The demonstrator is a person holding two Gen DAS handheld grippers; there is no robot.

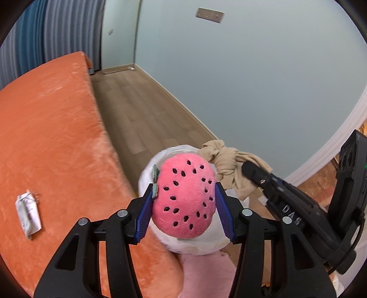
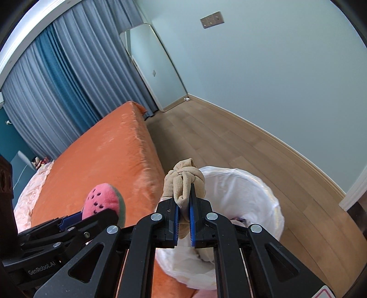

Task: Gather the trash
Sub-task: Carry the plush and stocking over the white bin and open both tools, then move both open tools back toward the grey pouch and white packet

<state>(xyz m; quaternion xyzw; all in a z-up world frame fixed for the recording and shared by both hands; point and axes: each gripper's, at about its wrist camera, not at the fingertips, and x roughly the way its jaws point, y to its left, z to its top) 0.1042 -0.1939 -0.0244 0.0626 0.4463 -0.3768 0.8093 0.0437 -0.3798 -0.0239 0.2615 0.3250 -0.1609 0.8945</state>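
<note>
Legibly, "GenRobot.AI" (left gripper (image 2: 68, 220))

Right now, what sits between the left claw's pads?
The pink watermelon plush, gripped by the left claw above the white-lined bin; left wrist view shows it.

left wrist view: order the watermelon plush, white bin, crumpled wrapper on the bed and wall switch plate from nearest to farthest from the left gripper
1. Watermelon plush: held between the fingers of the left gripper.
2. White bin: directly beneath the plush, beside the orange bed.
3. Crumpled wrapper: lying on the bed, far left.
4. Wall switch plate: high on the far wall.
</note>
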